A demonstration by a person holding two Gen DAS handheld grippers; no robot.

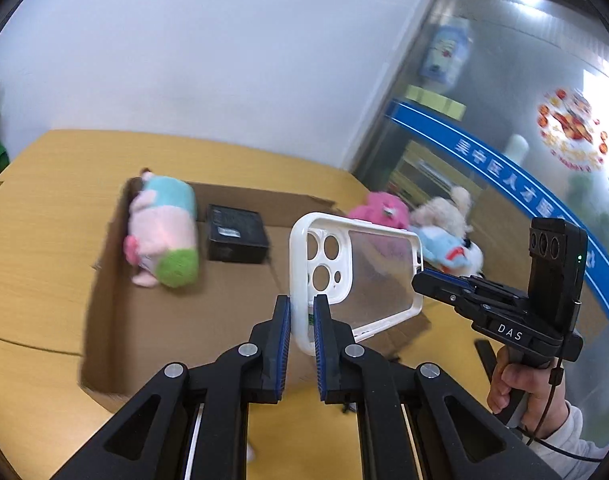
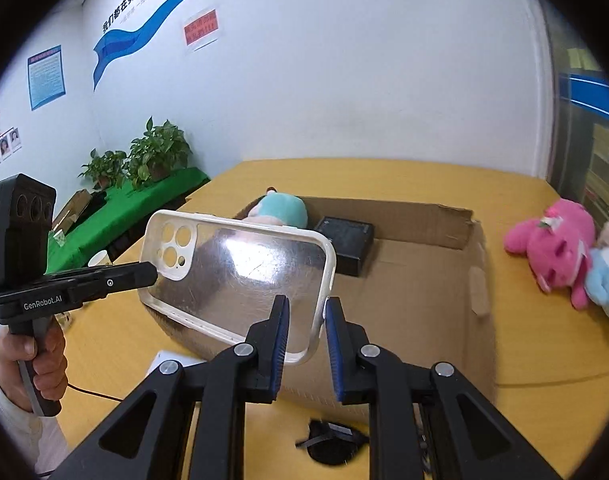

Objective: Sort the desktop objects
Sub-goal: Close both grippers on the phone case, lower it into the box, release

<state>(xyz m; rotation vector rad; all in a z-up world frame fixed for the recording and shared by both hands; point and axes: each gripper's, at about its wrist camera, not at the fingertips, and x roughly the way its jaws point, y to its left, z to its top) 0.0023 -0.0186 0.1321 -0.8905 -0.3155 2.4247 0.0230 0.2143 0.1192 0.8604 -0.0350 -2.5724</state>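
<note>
A clear phone case with a white rim (image 1: 360, 276) (image 2: 240, 272) hangs in the air above an open cardboard box (image 1: 152, 320) (image 2: 424, 300). My left gripper (image 1: 302, 316) is shut on the case's camera-hole end. My right gripper (image 2: 306, 322) has its fingers on either side of the other end's rim, with a small gap showing, so its grip is unclear. It shows in the left wrist view (image 1: 420, 280) at the case's far edge. Inside the box lie a pastel plush toy (image 1: 162, 232) (image 2: 280, 208) and a black box (image 1: 236, 234) (image 2: 346, 240).
The box sits on a yellow wooden table (image 1: 36, 248) (image 2: 544, 360). A pink plush (image 1: 380, 208) (image 2: 552, 244), a cream plush (image 1: 444, 208) and a light blue plush (image 1: 448, 250) (image 2: 604, 280) lie on the table right of the box. A black object (image 2: 330, 440) lies near the front edge.
</note>
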